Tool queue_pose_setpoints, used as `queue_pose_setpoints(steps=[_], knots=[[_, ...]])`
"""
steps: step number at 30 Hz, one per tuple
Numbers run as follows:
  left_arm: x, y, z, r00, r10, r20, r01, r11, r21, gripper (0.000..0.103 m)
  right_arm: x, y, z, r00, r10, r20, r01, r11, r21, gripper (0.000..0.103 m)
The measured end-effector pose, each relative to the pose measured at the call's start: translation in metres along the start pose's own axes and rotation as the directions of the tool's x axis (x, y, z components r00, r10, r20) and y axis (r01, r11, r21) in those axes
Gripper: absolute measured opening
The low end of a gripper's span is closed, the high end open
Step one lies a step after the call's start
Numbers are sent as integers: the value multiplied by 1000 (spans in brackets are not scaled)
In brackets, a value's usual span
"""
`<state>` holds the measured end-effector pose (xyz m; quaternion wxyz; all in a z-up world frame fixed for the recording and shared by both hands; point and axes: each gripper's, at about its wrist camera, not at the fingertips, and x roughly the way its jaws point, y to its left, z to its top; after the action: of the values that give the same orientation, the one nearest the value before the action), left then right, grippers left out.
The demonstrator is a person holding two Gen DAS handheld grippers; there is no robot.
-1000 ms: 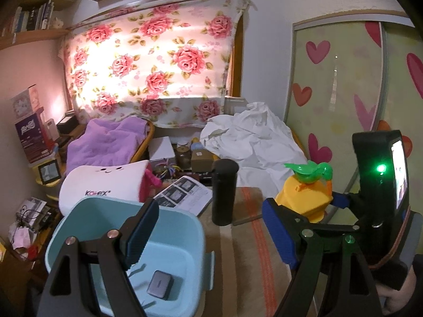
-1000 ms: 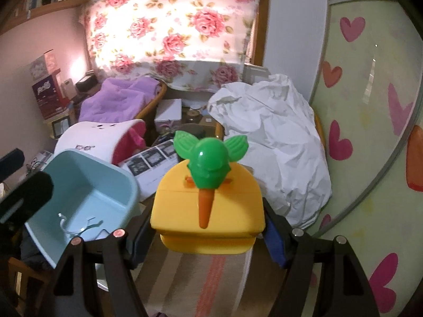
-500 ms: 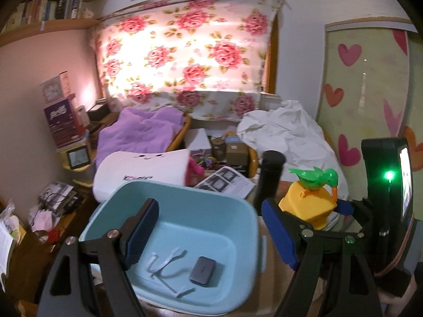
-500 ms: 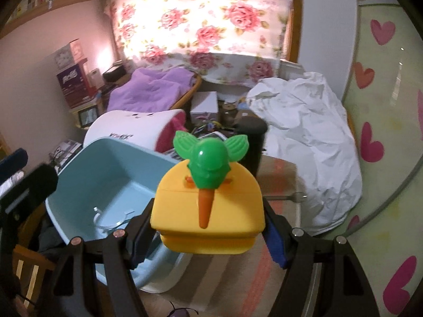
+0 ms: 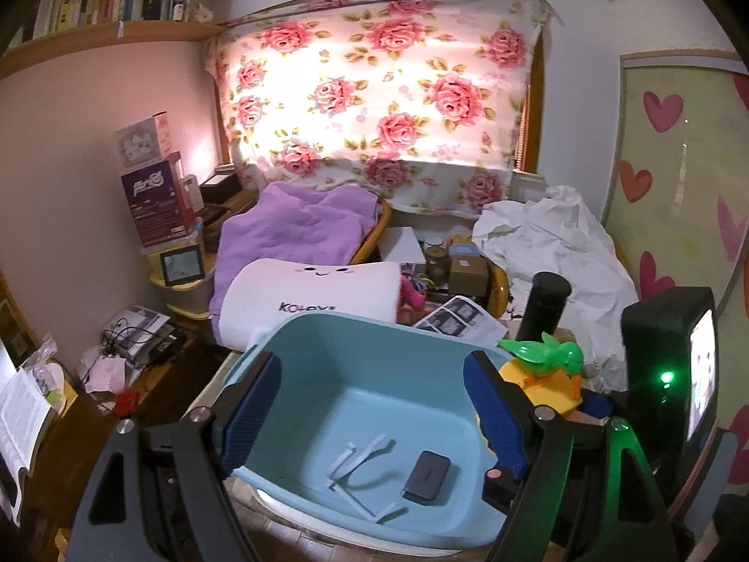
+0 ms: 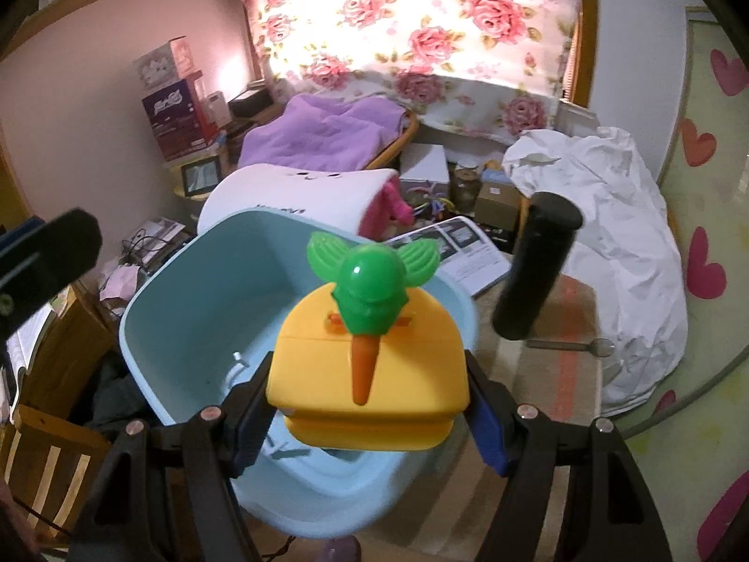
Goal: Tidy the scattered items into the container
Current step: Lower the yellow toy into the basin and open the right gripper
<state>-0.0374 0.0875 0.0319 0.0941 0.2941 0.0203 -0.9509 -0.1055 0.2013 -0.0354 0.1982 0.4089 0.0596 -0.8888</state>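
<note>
Right wrist view shows my right tool (image 6: 370,410) squeezing the yellow toy (image 6: 367,370) between its blue pads, one on each side. The toy is a fat yellow box with a green leafy knob on top and an orange carrot tip pointing at me. It looks hard and smooth, so I think it could slip if I loosen too soon. It hangs in the air over the near edge of the blue tub (image 6: 187,290).

I think I am at the carrying step, with the toy almost above the tub. Next I need to move it a bit more over the middle, go lower, then let go.

In the left wrist view, my left tool (image 5: 370,403) is wide open with nothing in it, up above the tub. Inside the tub I see a small dark box (image 5: 427,476) and a pale clip thing (image 5: 360,468) on the bottom.

A tall black bottle (image 6: 536,267) stands on the striped bench (image 6: 561,374) just past the tub's far corner. A spoon (image 6: 580,346) lies beside it. They look like they wait their turn.
</note>
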Motion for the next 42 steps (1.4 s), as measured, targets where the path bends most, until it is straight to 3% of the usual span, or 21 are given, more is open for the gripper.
queue_pose_setpoints(steps=[11,19,28,42], knots=[[9,27,0,1000,24,-6,-24,1000,3,83,41,28,3,1000,1,-28,-1,1000,11,76],[23,47,0,999,45,-32,-45,999,-6,83,87,35,-1,995,-1,-95,4,1000,29,76],[36,66,-3,997,57,-46,-58,998,-22,83,135,35,12,982,2,-189,17,995,95,76],[48,84,-3,996,66,-54,-68,997,-38,83,187,43,38,955,-3,-297,34,995,98,76]])
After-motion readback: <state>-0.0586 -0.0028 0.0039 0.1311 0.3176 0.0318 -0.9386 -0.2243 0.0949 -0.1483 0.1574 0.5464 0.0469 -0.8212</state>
